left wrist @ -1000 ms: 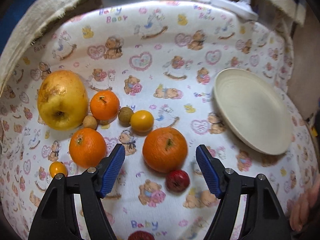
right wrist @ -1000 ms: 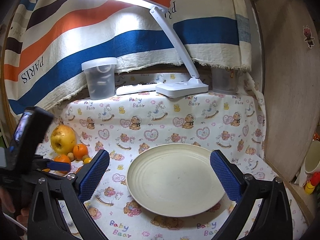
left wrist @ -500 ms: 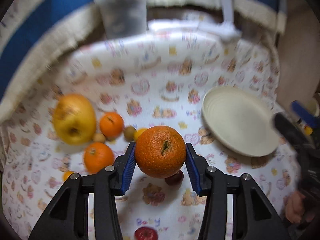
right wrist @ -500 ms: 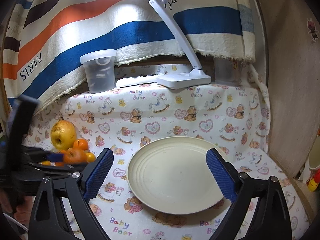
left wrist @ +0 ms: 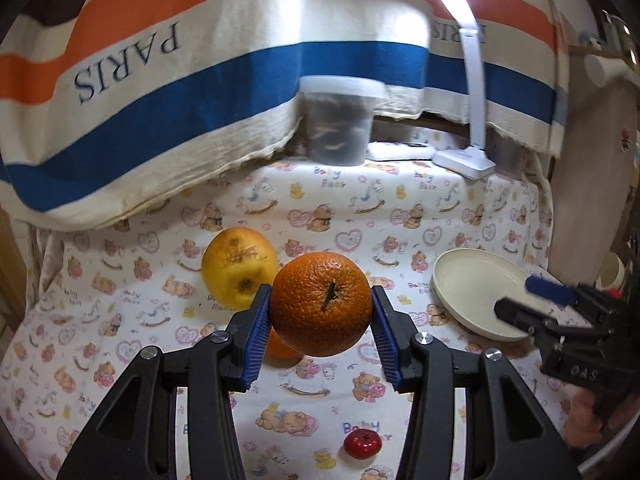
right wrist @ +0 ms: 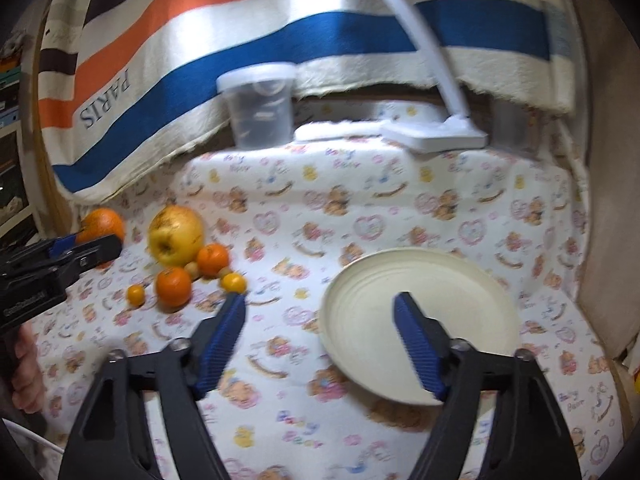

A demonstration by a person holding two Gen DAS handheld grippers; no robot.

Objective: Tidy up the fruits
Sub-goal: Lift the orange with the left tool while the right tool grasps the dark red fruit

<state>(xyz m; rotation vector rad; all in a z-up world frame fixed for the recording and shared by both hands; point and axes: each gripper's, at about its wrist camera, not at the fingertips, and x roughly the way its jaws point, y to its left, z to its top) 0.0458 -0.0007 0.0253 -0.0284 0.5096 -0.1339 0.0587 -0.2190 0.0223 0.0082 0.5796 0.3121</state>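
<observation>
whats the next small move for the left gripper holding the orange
Probably carry it right toward the plate. The left gripper is shut on the big orange, lifted clear of the cloth, and the plate is empty; the right gripper is open, holding nothing.

From my left wrist view, the orange (left wrist: pixel 321 303) I'm holding hides most of a smaller orange (left wrist: pixel 280 348) beneath it and the lower right side of the yellow apple (left wrist: pixel 236 266). My right hand-held gripper (left wrist: pixel 560 308) covers the plate (left wrist: pixel 476 288) at its right edge. The tub (left wrist: pixel 339 120) at the back is too blurred to tell what it contains. In my right wrist view, the whole scene is smeared, the tablecloth (right wrist: pixel 400 208) print unreadable, and my left hand-held gripper (right wrist: pixel 60 252) hides the lower part of the orange.
</observation>
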